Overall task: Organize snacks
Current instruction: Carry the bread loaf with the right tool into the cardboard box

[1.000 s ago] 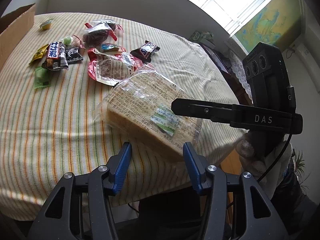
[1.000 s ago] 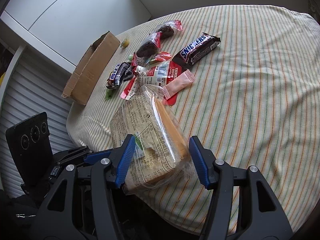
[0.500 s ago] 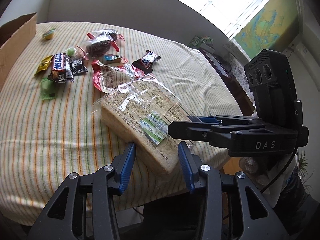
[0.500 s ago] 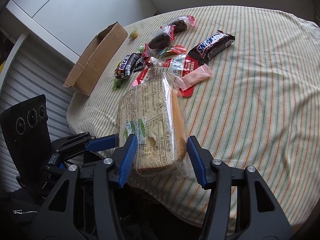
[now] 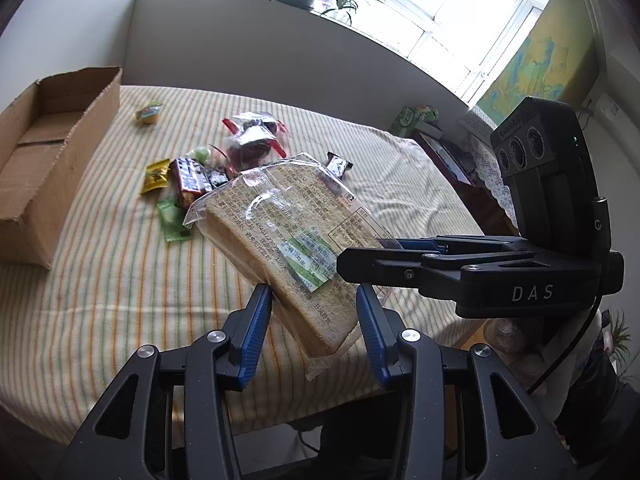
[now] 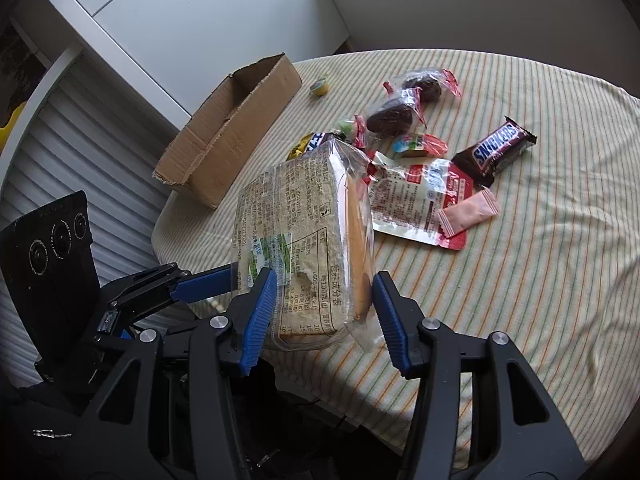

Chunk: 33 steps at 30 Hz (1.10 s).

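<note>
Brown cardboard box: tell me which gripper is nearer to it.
Left. The left gripper clamps the clear-bagged sliced bread loaf on the side facing the brown cardboard box; the right gripper clamps the side away from it. Both jaws have just been closing.

Black tool (image 5: 314, 334), blue ribbed pads (image 5: 253, 336), silver screws

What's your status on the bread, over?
Left gripper and right gripper both shut on the bread bag, lifted off the table. Cardboard box open, path clear.
</note>
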Available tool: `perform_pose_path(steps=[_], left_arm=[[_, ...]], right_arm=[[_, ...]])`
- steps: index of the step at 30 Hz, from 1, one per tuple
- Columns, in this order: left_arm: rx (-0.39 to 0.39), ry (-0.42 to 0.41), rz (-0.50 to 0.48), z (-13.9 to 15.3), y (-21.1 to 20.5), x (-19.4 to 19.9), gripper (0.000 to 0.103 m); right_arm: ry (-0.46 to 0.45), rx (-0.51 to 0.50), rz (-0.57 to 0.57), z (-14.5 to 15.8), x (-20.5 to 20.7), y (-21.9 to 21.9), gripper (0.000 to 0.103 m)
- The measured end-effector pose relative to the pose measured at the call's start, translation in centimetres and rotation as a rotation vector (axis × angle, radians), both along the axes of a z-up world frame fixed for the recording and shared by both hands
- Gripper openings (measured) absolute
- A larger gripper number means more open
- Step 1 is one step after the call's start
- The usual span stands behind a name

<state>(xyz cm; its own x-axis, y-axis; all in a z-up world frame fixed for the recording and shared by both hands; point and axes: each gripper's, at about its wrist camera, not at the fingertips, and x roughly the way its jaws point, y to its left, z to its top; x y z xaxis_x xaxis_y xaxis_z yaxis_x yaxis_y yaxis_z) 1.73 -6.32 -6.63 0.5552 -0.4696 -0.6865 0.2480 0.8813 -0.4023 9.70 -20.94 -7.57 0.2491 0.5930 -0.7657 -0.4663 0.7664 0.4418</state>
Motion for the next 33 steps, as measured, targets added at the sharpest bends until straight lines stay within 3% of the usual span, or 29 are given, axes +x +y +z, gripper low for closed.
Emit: perform_pose_path(steps=[18,33], left_arm=[[0.034,-0.117,0.244,3.2,11.7,1.3,0.041],[0.062,-0.104,0.388,2.2,18.9,2.9,0.041]], right_arm=[[-0.085,0.046,0.166,3.8,5.1,14.4,0.053],[-0.084,0.023,0.286,2.4,8.4,24.1,0.053]])
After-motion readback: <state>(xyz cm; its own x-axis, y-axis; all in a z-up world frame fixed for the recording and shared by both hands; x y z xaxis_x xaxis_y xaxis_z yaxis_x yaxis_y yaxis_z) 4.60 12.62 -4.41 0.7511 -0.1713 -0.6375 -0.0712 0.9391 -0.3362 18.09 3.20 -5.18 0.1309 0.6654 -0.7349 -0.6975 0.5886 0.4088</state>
